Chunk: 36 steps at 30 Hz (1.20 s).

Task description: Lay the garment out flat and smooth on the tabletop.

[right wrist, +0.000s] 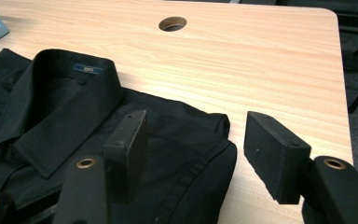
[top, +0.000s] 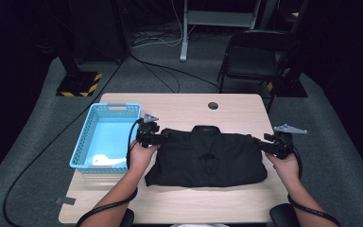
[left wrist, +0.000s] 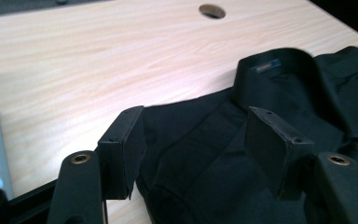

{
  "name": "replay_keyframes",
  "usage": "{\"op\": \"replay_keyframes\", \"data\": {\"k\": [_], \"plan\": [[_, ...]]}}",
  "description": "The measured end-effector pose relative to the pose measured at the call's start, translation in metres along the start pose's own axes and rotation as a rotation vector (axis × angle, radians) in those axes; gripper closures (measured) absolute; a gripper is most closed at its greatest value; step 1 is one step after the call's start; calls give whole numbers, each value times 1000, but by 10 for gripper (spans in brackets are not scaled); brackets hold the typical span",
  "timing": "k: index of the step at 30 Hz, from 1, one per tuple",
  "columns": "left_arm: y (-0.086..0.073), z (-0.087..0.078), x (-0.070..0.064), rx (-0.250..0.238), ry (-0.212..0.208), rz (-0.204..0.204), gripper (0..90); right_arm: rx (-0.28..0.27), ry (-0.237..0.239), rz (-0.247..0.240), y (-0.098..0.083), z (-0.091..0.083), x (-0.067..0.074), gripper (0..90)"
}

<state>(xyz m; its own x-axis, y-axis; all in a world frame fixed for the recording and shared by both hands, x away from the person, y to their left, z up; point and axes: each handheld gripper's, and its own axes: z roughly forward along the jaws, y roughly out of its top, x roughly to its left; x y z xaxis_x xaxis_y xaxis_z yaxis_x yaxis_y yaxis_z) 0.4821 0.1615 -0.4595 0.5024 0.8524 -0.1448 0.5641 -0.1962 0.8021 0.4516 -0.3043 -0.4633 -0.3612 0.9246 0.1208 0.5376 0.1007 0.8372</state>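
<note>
While both forearms enter from the near edge of the table (top: 123, 208), cut off at the frame's bottom, the folded black shirt (top: 207, 158) lies between the hands at the table's middle, collar turned to the far side. At the shirt's left shoulder the left gripper (top: 157, 137) stands with its jaws partly open; in the left gripper view they straddle the shirt's shoulder edge (left wrist: 191, 154) without pressing it, and nothing is held. At the shirt's right shoulder the right gripper (top: 264, 144) is likewise partly open; in the right gripper view one jaw hangs over the cloth (right wrist: 177, 140), the other over bare wood beside it, gripping nothing. Black on black makes the shirt's folds and buttons hard to read. Left of the shirt sits a blue basket (top: 82, 142) holding a pale thing (top: 105, 161), partly hidden behind the left hand. Beyond the shirt's collar, a round hole (top: 212, 105) pierces the tabletop. Farther still, a dark chair (top: 255, 56) fades into shadow.
</note>
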Motion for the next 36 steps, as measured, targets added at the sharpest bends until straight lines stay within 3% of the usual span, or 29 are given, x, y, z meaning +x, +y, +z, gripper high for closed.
{"op": "replay_keyframes", "data": {"k": [4,12,19,25,31,36], "plan": [[-9,6,2,54,5,-7,381,21,8,17,-5,8,-7,387],[-17,16,-2,92,-20,11,444,40,-12,94,-6,26,-22,380],[-21,17,-6,109,-21,77,637,96,3,140,-12,46,-33,379],[-21,14,-7,94,-24,97,746,122,43,189,-18,50,-39,389],[-20,11,-11,83,-18,132,765,140,87,189,-17,49,-32,541],[-18,7,-9,65,-17,131,771,130,71,157,-13,43,-25,703]]}}
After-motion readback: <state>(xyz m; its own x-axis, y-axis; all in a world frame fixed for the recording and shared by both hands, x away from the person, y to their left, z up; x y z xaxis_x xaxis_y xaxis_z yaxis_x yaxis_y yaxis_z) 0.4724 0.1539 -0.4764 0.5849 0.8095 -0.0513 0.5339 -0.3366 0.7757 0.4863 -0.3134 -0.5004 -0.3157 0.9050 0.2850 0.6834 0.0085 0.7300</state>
